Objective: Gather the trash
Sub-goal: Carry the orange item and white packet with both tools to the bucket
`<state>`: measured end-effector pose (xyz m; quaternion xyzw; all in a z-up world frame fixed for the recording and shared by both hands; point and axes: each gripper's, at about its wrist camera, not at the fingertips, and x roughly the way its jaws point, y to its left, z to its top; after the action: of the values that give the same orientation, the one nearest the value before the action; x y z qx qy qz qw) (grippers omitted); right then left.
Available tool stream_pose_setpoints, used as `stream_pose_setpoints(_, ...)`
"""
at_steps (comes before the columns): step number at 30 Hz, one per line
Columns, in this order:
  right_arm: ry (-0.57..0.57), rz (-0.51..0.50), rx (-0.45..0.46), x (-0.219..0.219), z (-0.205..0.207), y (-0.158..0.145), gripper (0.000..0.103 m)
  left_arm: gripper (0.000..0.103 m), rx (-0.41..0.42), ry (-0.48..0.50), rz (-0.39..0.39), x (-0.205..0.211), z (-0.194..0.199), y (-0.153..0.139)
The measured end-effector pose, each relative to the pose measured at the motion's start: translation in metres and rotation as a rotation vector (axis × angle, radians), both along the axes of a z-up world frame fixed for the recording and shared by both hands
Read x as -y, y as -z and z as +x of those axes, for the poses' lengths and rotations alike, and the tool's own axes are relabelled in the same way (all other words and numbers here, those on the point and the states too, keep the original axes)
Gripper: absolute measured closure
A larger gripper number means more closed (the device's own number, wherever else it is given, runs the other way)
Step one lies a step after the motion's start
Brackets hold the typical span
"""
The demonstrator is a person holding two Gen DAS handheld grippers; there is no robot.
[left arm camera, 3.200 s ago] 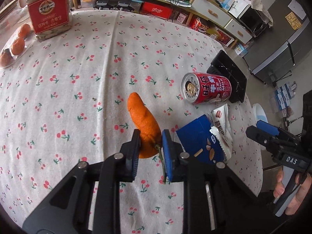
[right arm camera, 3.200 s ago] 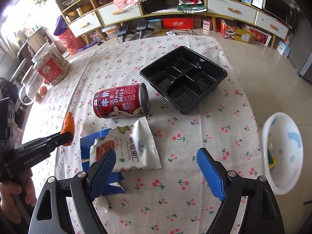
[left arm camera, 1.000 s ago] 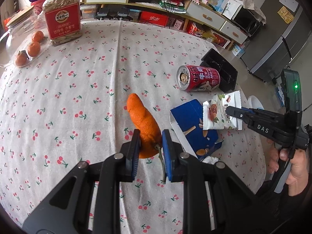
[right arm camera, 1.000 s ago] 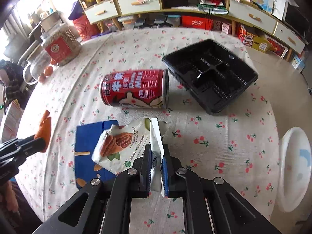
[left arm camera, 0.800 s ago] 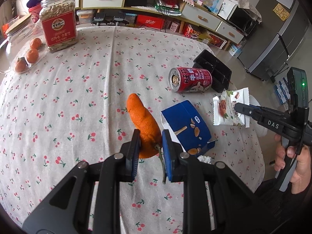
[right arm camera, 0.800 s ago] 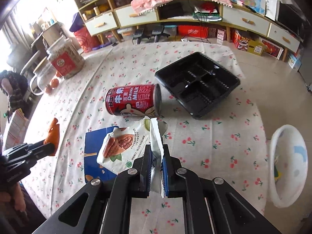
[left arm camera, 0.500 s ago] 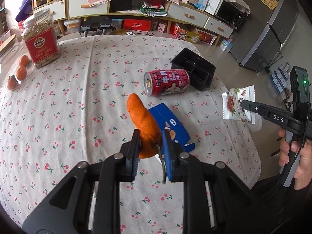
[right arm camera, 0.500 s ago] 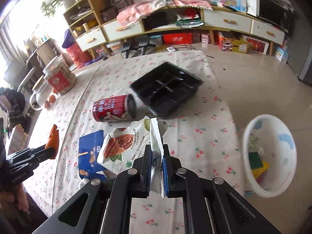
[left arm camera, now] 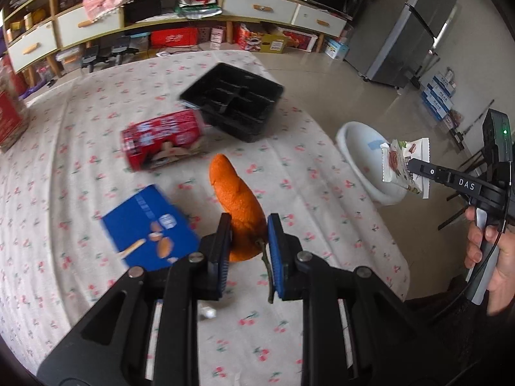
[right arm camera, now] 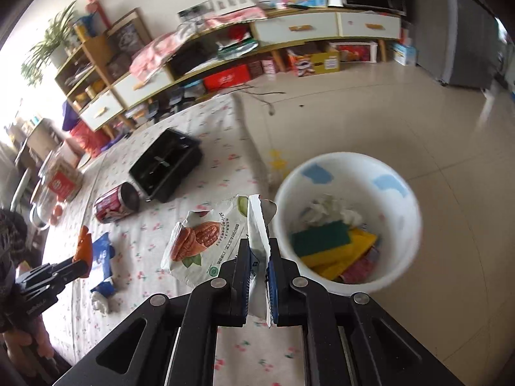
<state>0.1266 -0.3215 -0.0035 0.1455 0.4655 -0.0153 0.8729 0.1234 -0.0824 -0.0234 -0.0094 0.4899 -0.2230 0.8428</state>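
Left gripper [left arm camera: 248, 238] pinches an orange peel [left arm camera: 236, 197]; its near end is hidden between the pads. Right gripper [right arm camera: 259, 259] pinches a nut snack wrapper [right arm camera: 206, 241] beside the white bin [right arm camera: 402, 199], blurred.

A glass jar with a red label [right arm camera: 61, 181] stands near small oranges [right arm camera: 58, 211] on the cherry-print tablecloth [left arm camera: 64, 148]

Both grippers' jaws clamped shut, left gripper [left arm camera: 248, 241] and right gripper [right arm camera: 259, 267].

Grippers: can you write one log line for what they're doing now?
left gripper: holding orange peel | right gripper: holding snack wrapper | bin: beside table
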Motion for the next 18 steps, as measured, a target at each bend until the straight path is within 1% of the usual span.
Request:
stream_pose_setpoints(2,0.039,0.021,0.001,0.018,-0.009,0.002,0.093,0.079,-0.003,0.031,-0.001,0.021,0.001,0.001)
stream_pose_setpoints(10,0.172,0.041,-0.001,0.08,-0.037,0.01,0.093,0.079,-0.007,0.153,-0.016,0.098,0.009,0.007)
stream_pose_setpoints(18,0.268,0.053,-0.005,0.121,-0.051,0.017,0.093,0.079,-0.004,0.243,-0.026,0.156,0.021,0.014)
